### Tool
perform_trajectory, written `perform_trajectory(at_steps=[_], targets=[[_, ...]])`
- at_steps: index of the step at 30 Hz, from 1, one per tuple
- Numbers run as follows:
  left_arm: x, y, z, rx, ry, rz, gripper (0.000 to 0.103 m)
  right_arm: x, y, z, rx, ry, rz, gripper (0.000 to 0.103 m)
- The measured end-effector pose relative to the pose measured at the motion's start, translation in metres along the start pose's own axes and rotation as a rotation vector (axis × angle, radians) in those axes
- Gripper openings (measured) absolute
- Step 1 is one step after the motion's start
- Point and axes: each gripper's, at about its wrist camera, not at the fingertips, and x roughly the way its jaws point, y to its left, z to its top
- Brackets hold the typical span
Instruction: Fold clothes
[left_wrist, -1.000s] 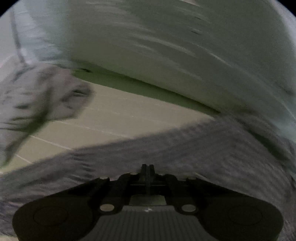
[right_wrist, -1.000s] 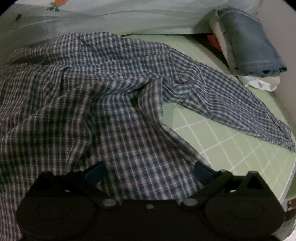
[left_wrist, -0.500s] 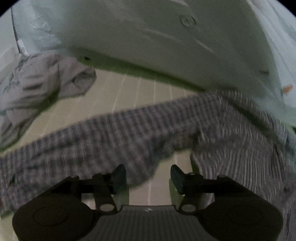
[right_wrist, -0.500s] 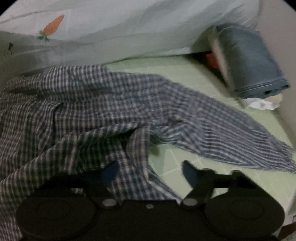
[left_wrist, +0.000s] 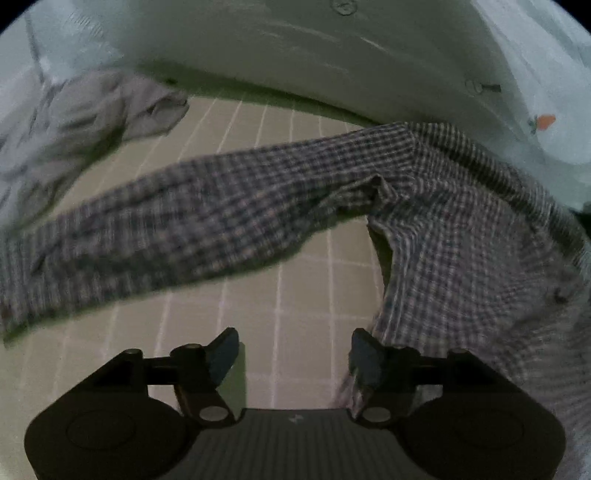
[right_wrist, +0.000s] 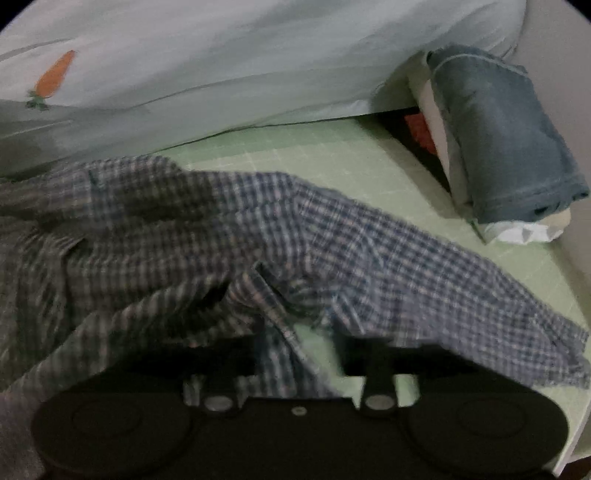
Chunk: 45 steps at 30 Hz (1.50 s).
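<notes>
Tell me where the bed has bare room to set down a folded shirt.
Bare sheet lies between the plaid shirt sleeve and the left hand-held gripper. Another patch lies between shirt, duvet and jeans. The grey garment crowds the far left.

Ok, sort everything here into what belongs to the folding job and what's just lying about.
Job in hand:
- checked shirt, spread unfolded on the green grid mat
- left gripper, jaws opening, nothing between them
- right gripper

Lying about:
- grey garment, crumpled
- folded jeans
- carrot-print bedding

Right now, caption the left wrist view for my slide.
Left gripper, jaws opening, empty, beside the checked shirt on the green sheet.
</notes>
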Motion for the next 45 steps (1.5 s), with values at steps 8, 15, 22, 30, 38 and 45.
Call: perform_trajectory(at_steps=[8,15,22,30,38,45], targets=[[-0.011,0.005,-0.029,-0.075,0.047,-0.064,0.071,-0.035,-0.005,-0.068,0.004,0.045,0.008,0.079],[-0.027,0.008,-0.050,-0.123,0.046,-0.057,0.070,-0.045,-0.034,-0.108,0.048,0.082,-0.020,0.085],[-0.046,0.007,-0.079,-0.199,0.054,-0.058,0.026,-0.050,-0.073,-0.122,0.136,0.095,0.096,0.059],[-0.066,-0.002,-0.115,-0.341,0.052,0.016,0.001,-0.056,-0.092,-0.121,-0.004,0.086,0.193,0.001],[-0.083,-0.032,-0.145,-0.300,0.092,0.132,0.010,-0.052,-0.130,-0.112,-0.035,0.111,0.178,0.007],[-0.095,-0.049,-0.113,-0.248,0.010,0.204,0.061,-0.051,-0.123,-0.074,-0.030,0.038,0.216,0.055]])
